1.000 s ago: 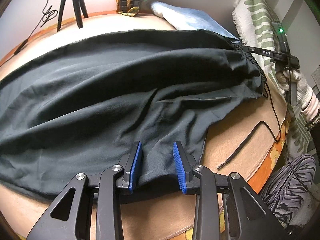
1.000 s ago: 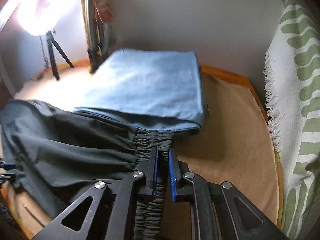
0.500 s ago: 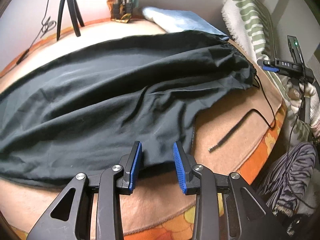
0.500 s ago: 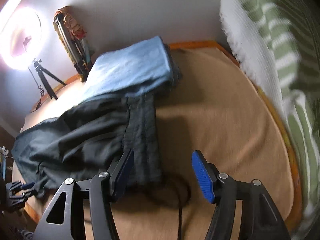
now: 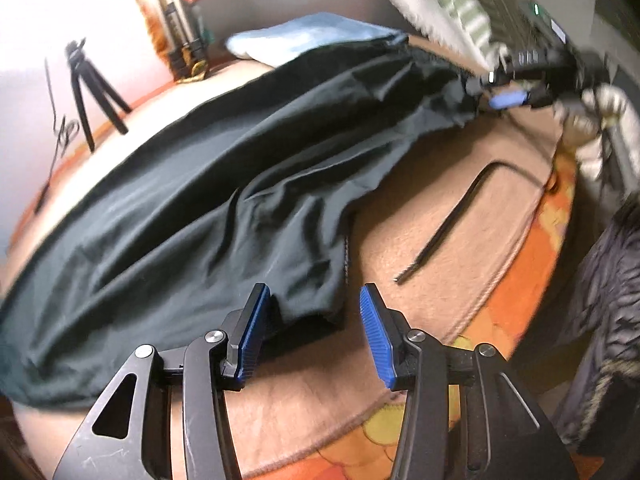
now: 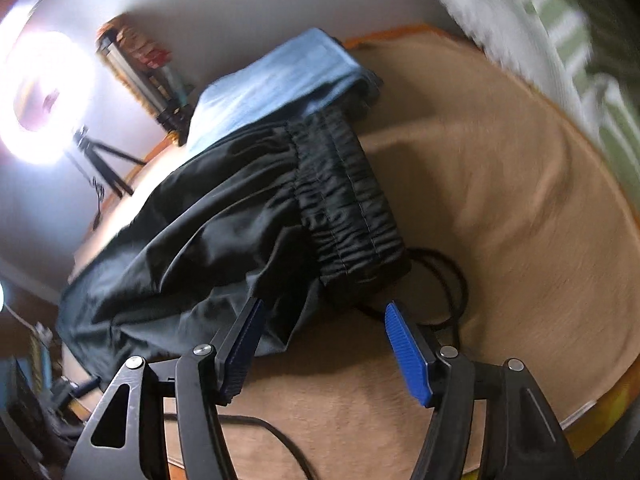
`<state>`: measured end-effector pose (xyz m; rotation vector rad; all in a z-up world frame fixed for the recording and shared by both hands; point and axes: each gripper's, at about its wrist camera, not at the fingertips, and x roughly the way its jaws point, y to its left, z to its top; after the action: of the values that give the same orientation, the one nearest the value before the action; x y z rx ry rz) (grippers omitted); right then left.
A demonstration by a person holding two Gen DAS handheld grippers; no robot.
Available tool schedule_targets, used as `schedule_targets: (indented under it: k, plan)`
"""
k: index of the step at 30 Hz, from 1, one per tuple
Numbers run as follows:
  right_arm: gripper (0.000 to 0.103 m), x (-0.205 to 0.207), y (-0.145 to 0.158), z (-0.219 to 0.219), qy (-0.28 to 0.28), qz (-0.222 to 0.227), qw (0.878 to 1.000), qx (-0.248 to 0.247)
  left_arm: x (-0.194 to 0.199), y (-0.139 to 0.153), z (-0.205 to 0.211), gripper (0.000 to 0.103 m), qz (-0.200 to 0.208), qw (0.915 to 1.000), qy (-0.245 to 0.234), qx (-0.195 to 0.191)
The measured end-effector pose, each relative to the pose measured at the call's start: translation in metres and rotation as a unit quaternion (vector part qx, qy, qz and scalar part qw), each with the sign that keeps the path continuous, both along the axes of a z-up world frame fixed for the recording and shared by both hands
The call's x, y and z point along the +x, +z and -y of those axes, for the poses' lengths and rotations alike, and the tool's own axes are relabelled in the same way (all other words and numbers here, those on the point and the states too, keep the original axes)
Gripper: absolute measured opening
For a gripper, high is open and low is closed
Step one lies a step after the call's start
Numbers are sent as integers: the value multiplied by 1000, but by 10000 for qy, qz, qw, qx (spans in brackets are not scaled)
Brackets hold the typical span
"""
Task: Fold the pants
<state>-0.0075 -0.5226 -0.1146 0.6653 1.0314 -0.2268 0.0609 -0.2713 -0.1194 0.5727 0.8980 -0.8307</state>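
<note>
Dark green-black pants [image 5: 208,200] lie spread on the tan bed cover [image 5: 460,216]. My left gripper [image 5: 312,316] is open and empty, its jaws on either side of the pants' near crotch corner. In the right wrist view the pants [image 6: 200,248] lie with the gathered elastic waistband [image 6: 348,204] just ahead of my right gripper [image 6: 324,328], which is open and empty. The right gripper also shows in the left wrist view [image 5: 516,92] at the waistband end.
A folded blue garment [image 6: 280,84] lies at the far end, partly under the pants. A black drawstring [image 5: 444,232] lies loose on the cover. A tripod [image 5: 92,92] and ring light [image 6: 44,96] stand at the back. A green-patterned throw [image 6: 560,32] hangs right.
My right gripper let go of the waistband, opened and pulled back. My left gripper drew back toward the bed edge and opened wider; the pants stayed on the bed.
</note>
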Motion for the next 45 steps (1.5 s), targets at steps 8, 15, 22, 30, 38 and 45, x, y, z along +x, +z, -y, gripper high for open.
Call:
schedule_targets:
  k: [8,15,22,30,38,45]
  plan:
    - [66,3,-14,11,-476,199,9974,498,-4,-14,13,45,682,9956,-327,558]
    - [67,4,-23,18,-847,361,9921,849,3,-15,11,13,623,9959,-474,460]
    - [50,11,-22,18,-1027,431,9922,555,10,9,4,6,503,9983,-290,-57]
    - [29,9,23,3,-636,874,9933,-406,-12,30,-12,6,250,9970,-439,-592]
    - [37,15,1,-16,-109,-211,9933,-1131,-14,-6,-8,11,-147,9985,-521,-94]
    - [42,-11,48,-18,298,190,9865,-1602,0,21,-33,39,-232,9984,-166,-490]
